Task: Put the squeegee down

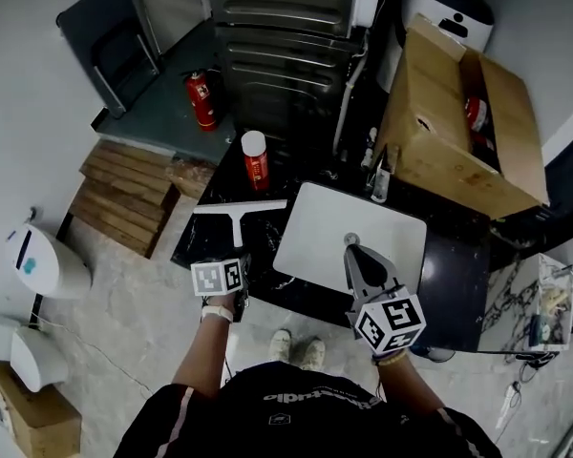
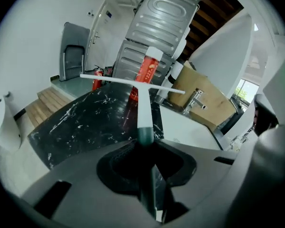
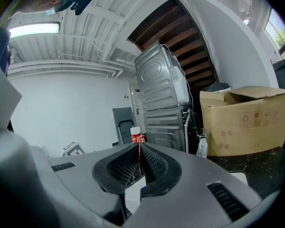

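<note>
A white T-shaped squeegee (image 1: 237, 214) is gripped by its handle in my left gripper (image 1: 235, 254), above the black marble counter (image 1: 202, 241). Its blade points away from me, toward a red spray can (image 1: 255, 160). In the left gripper view the squeegee handle (image 2: 144, 109) runs out from between the jaws of the left gripper (image 2: 145, 145), and the blade crosses in front of the can (image 2: 146, 70). Whether the blade touches the counter I cannot tell. My right gripper (image 1: 352, 244) hovers over the white basin (image 1: 315, 219), its jaws closed and empty (image 3: 138, 147).
A faucet (image 1: 380, 174) stands at the basin's far edge. An open cardboard box (image 1: 456, 127) sits at the back right, and a grey metal appliance (image 1: 279, 41) stands behind the counter. A fire extinguisher (image 1: 201, 100) and wooden steps (image 1: 124, 197) are at the left on the floor.
</note>
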Available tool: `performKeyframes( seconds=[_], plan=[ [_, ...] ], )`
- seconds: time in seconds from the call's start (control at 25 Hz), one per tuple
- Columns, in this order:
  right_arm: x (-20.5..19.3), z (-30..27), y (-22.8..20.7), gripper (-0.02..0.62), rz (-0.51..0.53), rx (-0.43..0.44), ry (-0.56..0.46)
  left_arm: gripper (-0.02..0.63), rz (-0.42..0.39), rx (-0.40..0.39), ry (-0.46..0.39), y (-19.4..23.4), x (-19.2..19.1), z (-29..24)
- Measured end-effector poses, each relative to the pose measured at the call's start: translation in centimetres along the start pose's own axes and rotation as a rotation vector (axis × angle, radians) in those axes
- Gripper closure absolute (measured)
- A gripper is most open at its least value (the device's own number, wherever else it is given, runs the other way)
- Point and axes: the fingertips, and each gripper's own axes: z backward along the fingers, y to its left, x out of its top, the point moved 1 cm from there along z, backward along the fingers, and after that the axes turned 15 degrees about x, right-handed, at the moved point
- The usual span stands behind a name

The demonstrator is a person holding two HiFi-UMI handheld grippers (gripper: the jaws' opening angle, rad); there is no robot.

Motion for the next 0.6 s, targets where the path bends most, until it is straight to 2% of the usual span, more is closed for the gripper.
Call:
performKeyframes(
  seconds=[0.4,0.48,0.6],
  plan=[
    [0.4,-2.9,-0.7,0.554,0.022,-0.026,0.029,0.499,-0.113,0.087,-0.007,0.4,1.6,-5.1],
    [0.9,-3.0,-0.9,0.555,0.027,-0.033,0.024,0.435,-0.133,0.082,-0.032,0.4,2.6,-5.2],
    [2.0,-2.8,-1.0,0.554,0.039,-0.039,0.003,0.417,-0.18,0.091,-0.118,0.5,4.9,-3.9]
  ],
)
